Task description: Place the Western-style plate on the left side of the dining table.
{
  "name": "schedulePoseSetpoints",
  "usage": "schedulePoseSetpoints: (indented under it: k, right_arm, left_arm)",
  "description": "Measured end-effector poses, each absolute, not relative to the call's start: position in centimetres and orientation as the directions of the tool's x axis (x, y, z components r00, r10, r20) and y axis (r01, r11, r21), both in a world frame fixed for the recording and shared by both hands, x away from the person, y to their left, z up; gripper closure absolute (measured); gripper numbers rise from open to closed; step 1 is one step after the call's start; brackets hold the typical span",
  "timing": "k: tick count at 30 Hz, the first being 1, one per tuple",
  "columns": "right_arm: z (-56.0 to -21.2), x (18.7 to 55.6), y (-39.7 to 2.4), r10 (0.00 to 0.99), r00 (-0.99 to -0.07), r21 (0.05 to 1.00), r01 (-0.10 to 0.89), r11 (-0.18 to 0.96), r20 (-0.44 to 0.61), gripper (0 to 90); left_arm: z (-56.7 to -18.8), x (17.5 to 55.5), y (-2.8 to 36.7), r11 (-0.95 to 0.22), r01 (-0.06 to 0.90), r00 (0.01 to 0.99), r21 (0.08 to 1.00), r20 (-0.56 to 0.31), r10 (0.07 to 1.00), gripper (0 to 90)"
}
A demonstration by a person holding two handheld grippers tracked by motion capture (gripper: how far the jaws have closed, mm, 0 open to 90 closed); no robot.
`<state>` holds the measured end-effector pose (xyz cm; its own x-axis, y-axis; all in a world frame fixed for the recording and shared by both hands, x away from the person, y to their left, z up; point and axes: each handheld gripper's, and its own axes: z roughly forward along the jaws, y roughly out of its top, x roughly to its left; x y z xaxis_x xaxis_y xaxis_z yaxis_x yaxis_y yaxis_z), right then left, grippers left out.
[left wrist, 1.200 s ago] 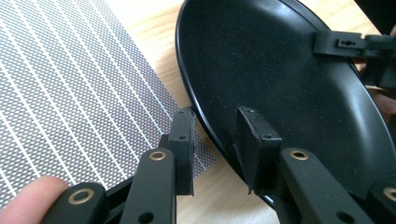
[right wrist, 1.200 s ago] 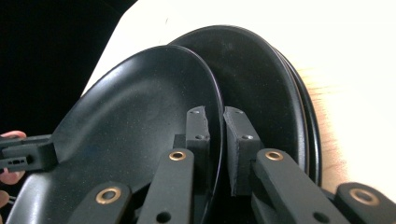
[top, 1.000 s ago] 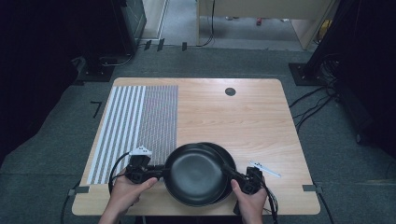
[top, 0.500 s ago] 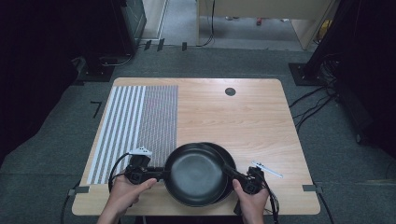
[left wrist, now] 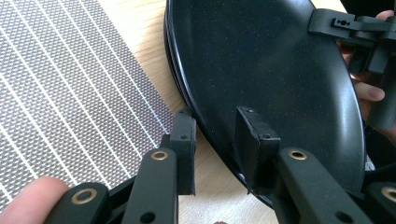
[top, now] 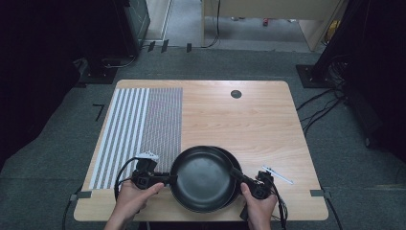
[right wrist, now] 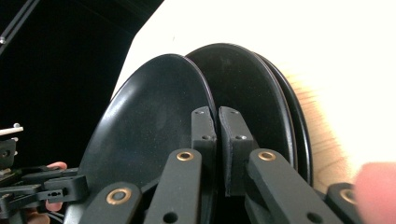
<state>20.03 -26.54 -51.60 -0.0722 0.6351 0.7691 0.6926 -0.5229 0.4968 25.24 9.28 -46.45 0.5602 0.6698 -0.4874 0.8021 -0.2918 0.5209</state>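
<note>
Keep both grips firm on the top plate (top: 203, 176) of the stack at the near bench (top: 249, 120) edge, left gripper (left wrist: 215, 140) and right gripper (right wrist: 217, 135) each clamped on opposite rims, and lift level and evenly.

Far tabletop (top: 249, 120) open, striped mat (top: 139, 124) flat, plates (top: 203, 178) near edge

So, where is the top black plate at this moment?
In the high view the top black plate sits at the table's near edge, on the other black plates, gripped between the left gripper and right gripper, just right of the striped mat.
</note>
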Motion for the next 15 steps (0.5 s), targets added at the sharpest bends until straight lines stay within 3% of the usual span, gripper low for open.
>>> schedulePoseSetpoints:
  k: [15]
  right_arm:
    - [-50.93, 20.61, -26.13, 0.65, -0.068, 0.489, 0.719, -0.494, 0.757, 85.7]
  left_arm:
    - [-46.03, 25.16, 9.5, -0.286, 0.792, 0.561, 0.539, -0.458, 0.689, 70.3]
